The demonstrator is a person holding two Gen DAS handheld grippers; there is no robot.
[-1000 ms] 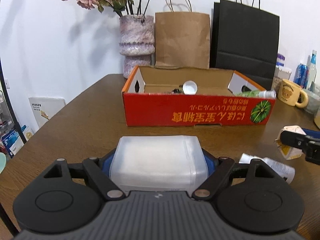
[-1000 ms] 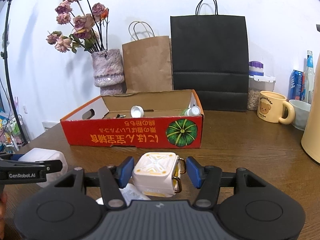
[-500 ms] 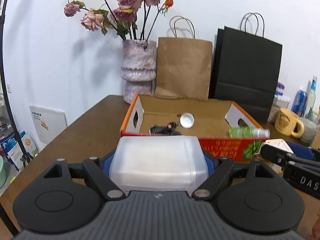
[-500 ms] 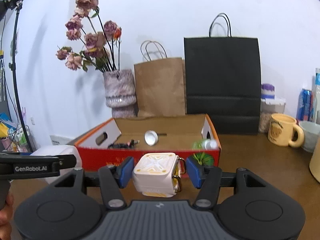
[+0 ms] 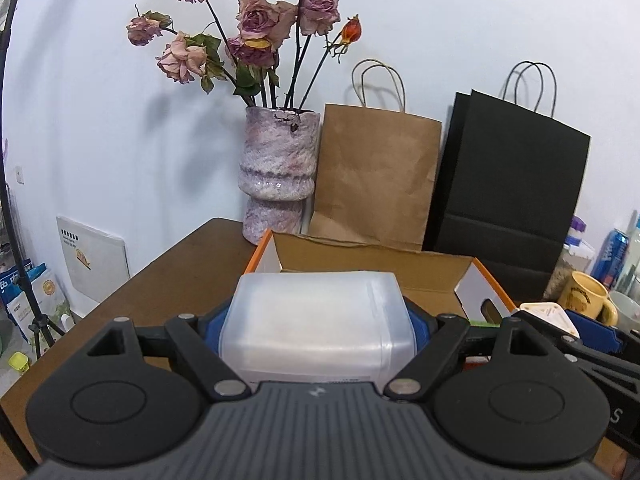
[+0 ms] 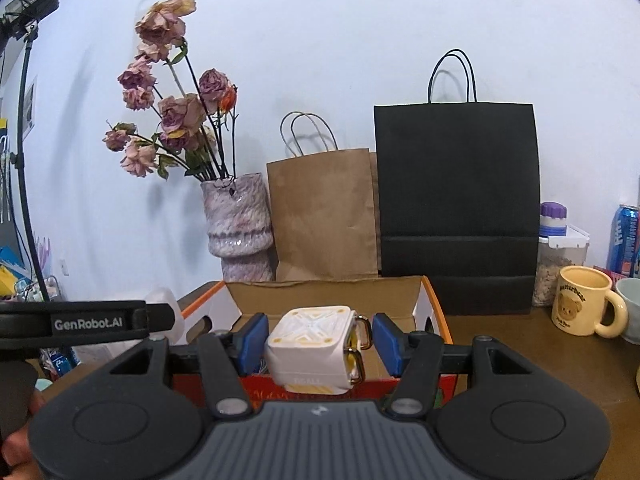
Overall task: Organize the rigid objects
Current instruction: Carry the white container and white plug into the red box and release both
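Brown table (image 5: 168, 276) under everything; red-orange cardboard box (image 6: 434, 312) on it, open top, long axis running left-right across both views, dead ahead of both tongs and just below them. Box interior mostly hidden behind the loads here.

Left tongs (image 5: 316, 330): set wide, blue pads clamped on the short ends of a frosted white plastic container (image 5: 316, 320). Container long axis crosswise, pad to pad, parallel to the box's long side; broad face up, roughly level. Held above the box's near-left portion, clear of the table.

Right tongs (image 6: 318, 342): narrower gap, closed on a small white-and-yellow cube-like gadget (image 6: 310, 344). Patterned face up and forward, gold metal loops (image 6: 362, 342) on its right side next to the right pad. No clear long axis. Held over the near wall, right half of the box.

Both loads carried side by side, right tongs close beside the left ones. Judgement: neither hand clearly nearer; next move likely forward and down into the box, container kept lengthwise with it. Risk: big container crowding the cube's landing spot.
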